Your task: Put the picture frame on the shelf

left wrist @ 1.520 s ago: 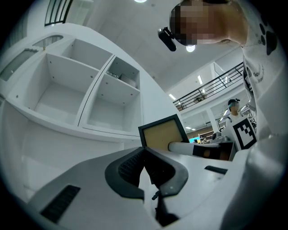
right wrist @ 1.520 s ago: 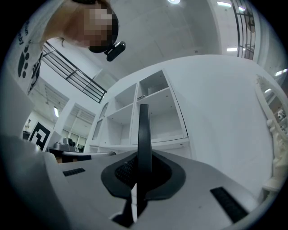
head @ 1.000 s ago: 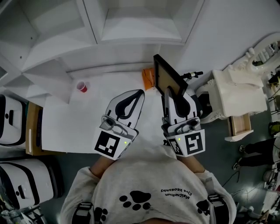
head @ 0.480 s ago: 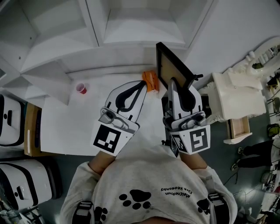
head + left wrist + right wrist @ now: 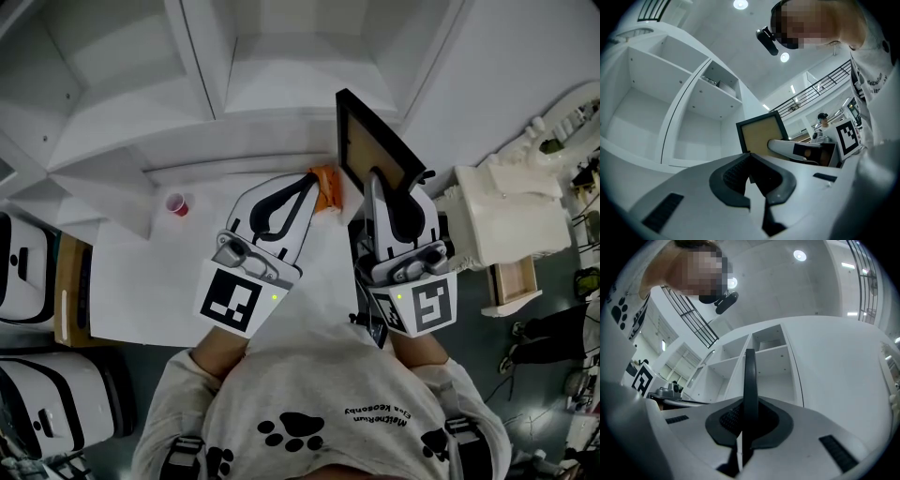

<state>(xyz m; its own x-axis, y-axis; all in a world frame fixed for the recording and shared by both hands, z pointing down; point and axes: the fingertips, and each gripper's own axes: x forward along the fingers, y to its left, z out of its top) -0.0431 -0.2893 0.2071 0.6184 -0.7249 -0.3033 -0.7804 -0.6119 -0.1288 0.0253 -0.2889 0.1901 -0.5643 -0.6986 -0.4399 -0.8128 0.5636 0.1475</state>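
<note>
Presently gripped: picture frame [image 5: 370, 145], black-rimmed with a tan panel; it is pinched by its lower edge and stands tilted in the air, off the tabletop
Frame's place: above the far right part of the tabletop, in front of the shelf [image 5: 281, 56] and not on any of its boards; in the right gripper view it shows edge-on [image 5: 750, 376], upright, with open white compartments beyond it
Right claw [image 5: 389, 187]: clenched on the picture frame; the thin black edge runs straight down between the two dark pads [image 5: 749, 420]
Left claw [image 5: 305, 180]: jaws together with nothing between them [image 5: 752, 190]; it hangs over the tabletop just left of the frame, which shows past its tip [image 5: 761, 133]
Tabletop [image 5: 169, 272]: white; a red cup [image 5: 175, 203] stands near its far left corner; an orange object [image 5: 325, 186] lies just beside the left claw's tip
Right of the tabletop: a white ornate cabinet [image 5: 511, 206]
</note>
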